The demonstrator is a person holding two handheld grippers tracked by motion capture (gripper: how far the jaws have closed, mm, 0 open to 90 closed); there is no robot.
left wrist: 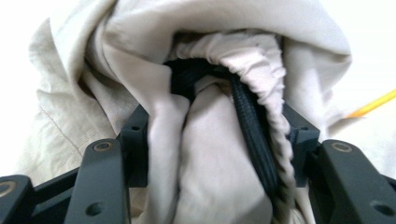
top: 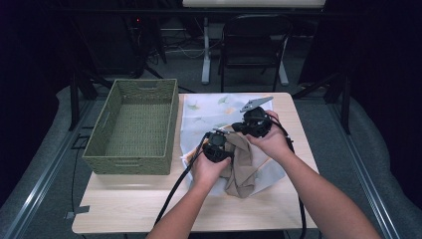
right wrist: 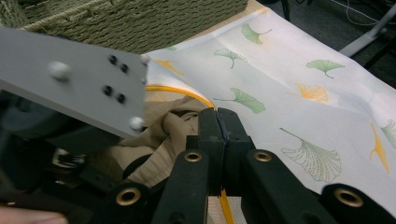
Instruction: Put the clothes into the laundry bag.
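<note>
A crumpled beige garment [top: 244, 172] lies on a white cloth printed with ginkgo leaves [top: 209, 107] in the middle of the table. My left gripper [top: 217, 145] sits at the garment's left side. In the left gripper view its jaws [left wrist: 217, 130] stand apart, open, with the garment [left wrist: 210, 177] bulging between them beside a black cord [left wrist: 252, 135]. My right gripper [top: 254, 124] is over the garment's far end. Its jaws [right wrist: 219, 116] are shut together, tips at the garment's edge [right wrist: 163, 130] on the leaf cloth [right wrist: 289, 93].
A green woven basket [top: 129, 164] stands on the left of the wooden table [top: 149, 199], close to the cloth's edge, and appears again in the right gripper view [right wrist: 116, 23]. The left gripper's grey plate [right wrist: 70, 79] is close by. A black chair [top: 254, 35] stands behind the table.
</note>
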